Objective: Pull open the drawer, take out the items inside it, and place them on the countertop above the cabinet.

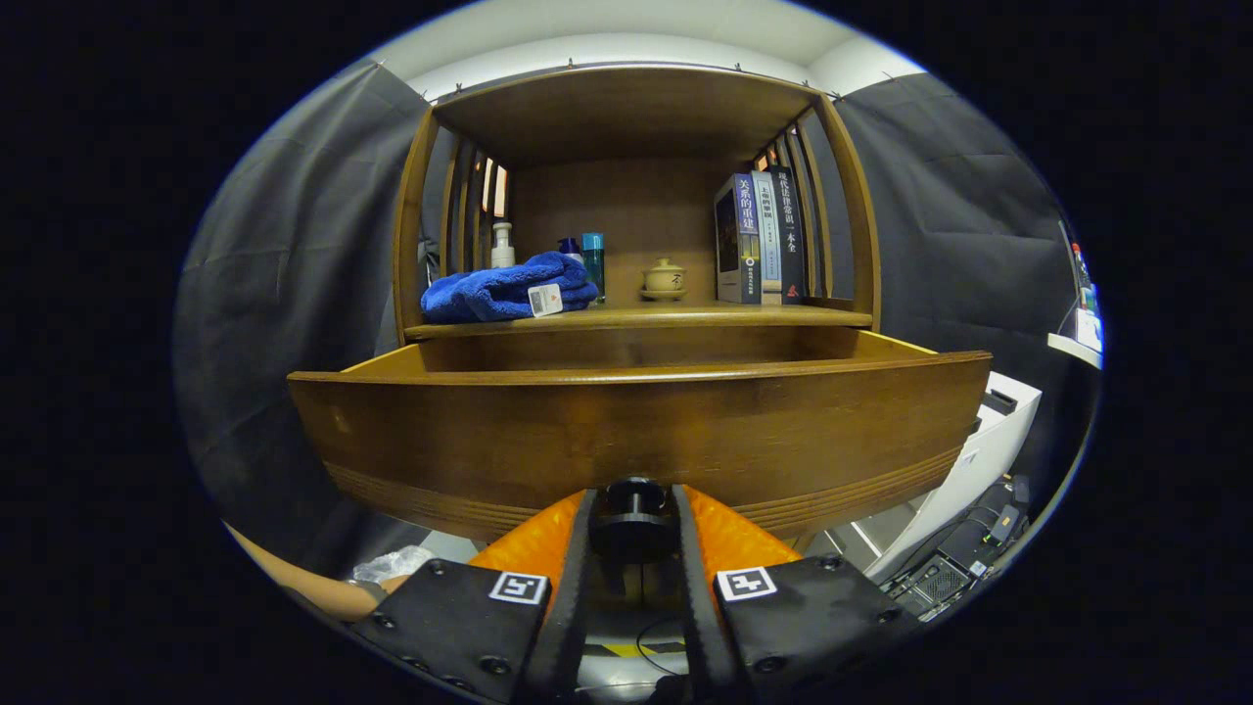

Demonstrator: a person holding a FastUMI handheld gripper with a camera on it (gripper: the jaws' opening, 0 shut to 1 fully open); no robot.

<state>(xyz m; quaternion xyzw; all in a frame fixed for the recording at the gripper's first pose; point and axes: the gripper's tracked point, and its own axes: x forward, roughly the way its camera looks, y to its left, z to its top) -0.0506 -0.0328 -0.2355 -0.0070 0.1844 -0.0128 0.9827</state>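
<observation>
Gripping: the hand-held gripper [634,524] at the bottom centre of the frame has both fingers pressed against the round dark drawer knob [634,519], one on each side.
Drawer: the brown wooden drawer [641,436] spans the middle of the frame, pulled out from the cabinet toward the camera; its curved front panel stands just beyond the fingers, with the knob at its lower middle.
Drawer inside: hidden behind the front panel, so its contents cannot be told.
Countertop: the wooden countertop [685,315] lies above and behind the drawer, in the centre of the frame under an open wooden shelf frame.
On the countertop, left: a folded blue towel [504,289] with a white tag, a white pump bottle [502,245] and a teal bottle [593,259] behind it.
On the countertop, middle: a small beige lidded teacup [664,279].
On the countertop, right: upright books [759,240] against the slatted side.
Lower left: a person's forearm [294,578].
</observation>
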